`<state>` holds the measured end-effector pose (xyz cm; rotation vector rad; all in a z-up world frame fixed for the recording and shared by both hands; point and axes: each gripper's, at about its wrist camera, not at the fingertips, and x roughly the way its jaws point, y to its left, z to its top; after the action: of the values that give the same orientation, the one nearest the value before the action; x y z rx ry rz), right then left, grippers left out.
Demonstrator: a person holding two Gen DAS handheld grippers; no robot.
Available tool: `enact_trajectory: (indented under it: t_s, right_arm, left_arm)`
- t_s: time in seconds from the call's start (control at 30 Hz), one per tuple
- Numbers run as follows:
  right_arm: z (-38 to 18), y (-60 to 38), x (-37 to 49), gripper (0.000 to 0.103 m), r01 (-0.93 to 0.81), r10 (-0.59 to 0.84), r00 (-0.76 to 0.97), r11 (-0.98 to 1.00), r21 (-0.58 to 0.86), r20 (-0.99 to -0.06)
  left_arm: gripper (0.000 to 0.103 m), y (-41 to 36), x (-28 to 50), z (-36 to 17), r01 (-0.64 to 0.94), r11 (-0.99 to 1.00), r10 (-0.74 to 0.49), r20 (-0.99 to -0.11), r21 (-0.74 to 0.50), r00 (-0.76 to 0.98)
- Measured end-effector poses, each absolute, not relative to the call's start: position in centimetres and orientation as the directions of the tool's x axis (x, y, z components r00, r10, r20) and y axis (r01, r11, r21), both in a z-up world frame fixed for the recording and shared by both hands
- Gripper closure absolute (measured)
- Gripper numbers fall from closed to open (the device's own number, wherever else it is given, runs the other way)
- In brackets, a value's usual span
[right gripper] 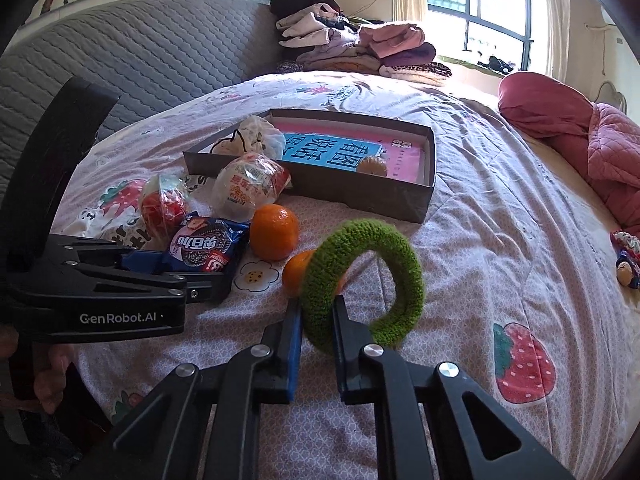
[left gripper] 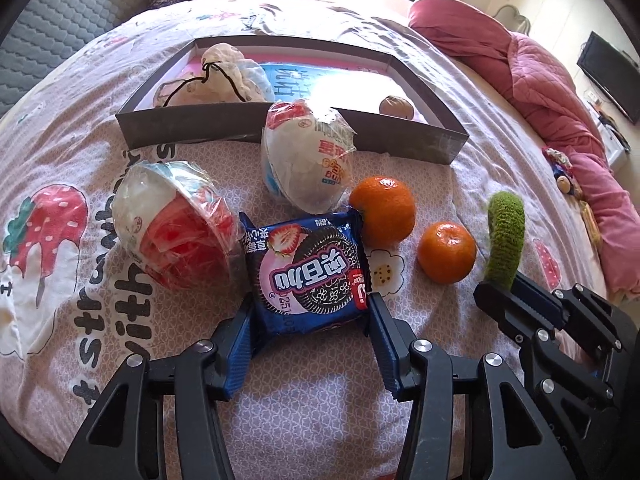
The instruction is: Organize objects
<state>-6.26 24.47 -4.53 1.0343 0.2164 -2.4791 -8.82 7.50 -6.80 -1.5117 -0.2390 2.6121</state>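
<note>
My left gripper (left gripper: 310, 316) is shut on a blue Oreo cookie packet (left gripper: 310, 270), held low over the bed; the packet also shows in the right wrist view (right gripper: 204, 248). My right gripper (right gripper: 318, 316) is shut on a green knitted ring (right gripper: 362, 280), held upright above the bed; the ring shows in the left wrist view (left gripper: 505, 236). Two oranges (left gripper: 382, 210) (left gripper: 447, 252) lie on the sheet between them. Two wrapped bowls (left gripper: 176, 228) (left gripper: 308, 152) lie in front of the dark shallow box (left gripper: 280, 126).
The box holds a pink and blue book (right gripper: 340, 152), a tied cloth bundle (left gripper: 218, 76) and a small fruit (left gripper: 396, 107). A pink quilt (left gripper: 540, 80) lies at the right. Folded clothes (right gripper: 352, 46) are stacked at the bed's head. A small toy (right gripper: 626, 260) lies far right.
</note>
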Motion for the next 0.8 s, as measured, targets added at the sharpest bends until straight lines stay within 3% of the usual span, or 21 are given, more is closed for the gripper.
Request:
enact_trajectory:
  t_s: [0.8]
  right_arm:
    - [-2.6,26.0,-4.4,0.089,0.466,-0.422,-0.665,-0.879,0.099,-0.617]
  left_arm:
    - [0.05,7.9,-4.9,-4.1,-0.135,-0.967,0.253,-0.809,-0.214,-0.531]
